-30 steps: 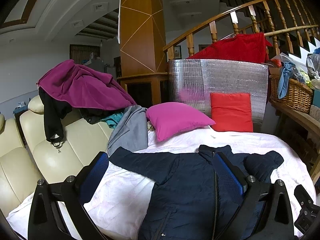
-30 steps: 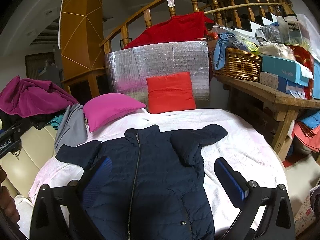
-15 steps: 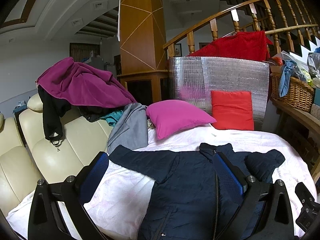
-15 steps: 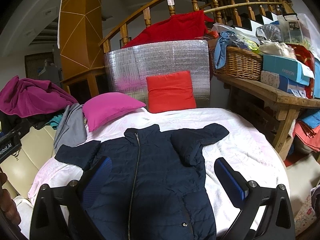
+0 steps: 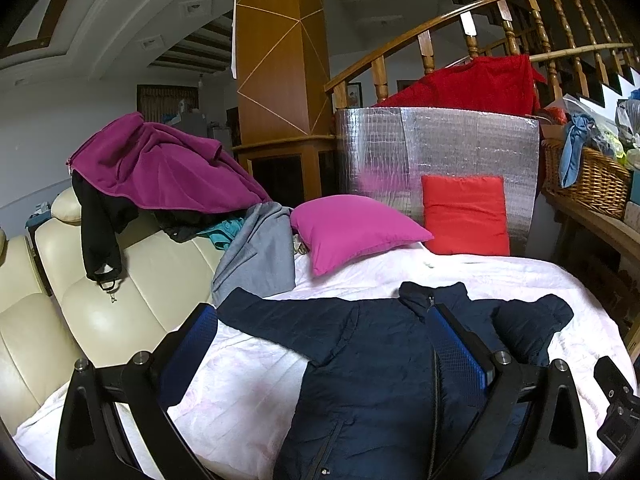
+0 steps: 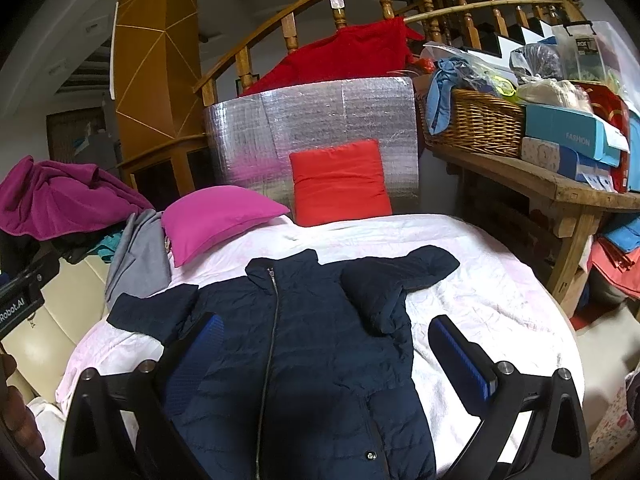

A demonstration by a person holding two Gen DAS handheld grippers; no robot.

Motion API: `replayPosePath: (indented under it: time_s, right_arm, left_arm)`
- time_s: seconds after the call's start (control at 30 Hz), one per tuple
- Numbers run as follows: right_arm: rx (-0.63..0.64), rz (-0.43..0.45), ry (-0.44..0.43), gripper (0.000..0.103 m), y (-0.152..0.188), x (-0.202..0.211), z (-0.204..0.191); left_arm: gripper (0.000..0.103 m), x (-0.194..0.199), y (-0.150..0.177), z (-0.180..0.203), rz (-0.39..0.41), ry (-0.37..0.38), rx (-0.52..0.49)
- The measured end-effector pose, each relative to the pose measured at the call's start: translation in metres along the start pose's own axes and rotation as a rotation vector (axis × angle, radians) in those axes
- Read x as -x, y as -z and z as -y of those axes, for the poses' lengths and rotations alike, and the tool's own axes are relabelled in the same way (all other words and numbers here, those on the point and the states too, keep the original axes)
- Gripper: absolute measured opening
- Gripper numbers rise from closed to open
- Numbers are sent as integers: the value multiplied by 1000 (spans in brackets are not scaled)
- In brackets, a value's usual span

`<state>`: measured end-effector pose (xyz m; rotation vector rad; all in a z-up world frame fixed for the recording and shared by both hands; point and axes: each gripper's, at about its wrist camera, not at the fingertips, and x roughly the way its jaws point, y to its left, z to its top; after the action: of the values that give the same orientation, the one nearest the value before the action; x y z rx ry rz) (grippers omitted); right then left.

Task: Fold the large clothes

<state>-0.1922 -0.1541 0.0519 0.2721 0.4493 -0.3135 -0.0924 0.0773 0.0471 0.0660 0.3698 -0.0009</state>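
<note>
Partly cropped navy jacket, hem hidden, right sleeve folded

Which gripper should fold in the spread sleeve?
Left. The spread sleeve lies toward the sofa, just ahead of the open left gripper. The right gripper, also open, faces the jacket side whose sleeve is already folded.

Each of the 2 fisheye views looks forward along its own spread fingers, from low above the near bed edge toward the headboard. The left gripper sits further left, taking in the sofa; the right gripper takes in the side bench. Both share the navy jacket, pink pillow and red cushion.
</note>
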Motion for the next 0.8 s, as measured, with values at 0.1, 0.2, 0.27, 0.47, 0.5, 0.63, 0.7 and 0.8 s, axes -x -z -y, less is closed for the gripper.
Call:
replayPosePath:
  time_s: [0.1,0.2,0.27,0.47,0.5,0.63,0.7,0.8]
  right_arm:
    - [1,-13,1,103,-1,-4,0]
    - [4,-8,-1,103,-3,-8,-1]
    - [6,-5,-1,103,-4,-10,-1]
    - [8,1,-7,103,-5,-24,0]
    - [4,-4,-9,103,-5,-27,1]
    - [-18,-14,2,103,-7,-45,9]
    - [-36,-11,10,103,-10,-56,15]
    - [-55,-21,36,103,-14,-73,26]
  left_arm:
    - [103,-3,0,0,-2,-2,0]
    - [103,-5,0,0,-5,-2,1]
    - [103,-7,1,-1,-7,-5,1]
    - [103,-20,2,1,-28,-7,-1]
    - [103,-24,2,1,-33,-7,-1]
    - [103,-37,4,5,-53,-7,-8]
    - [103,-45,5,8,-63,-7,-13]
    - [103,-55,6,12,-73,-8,-18]
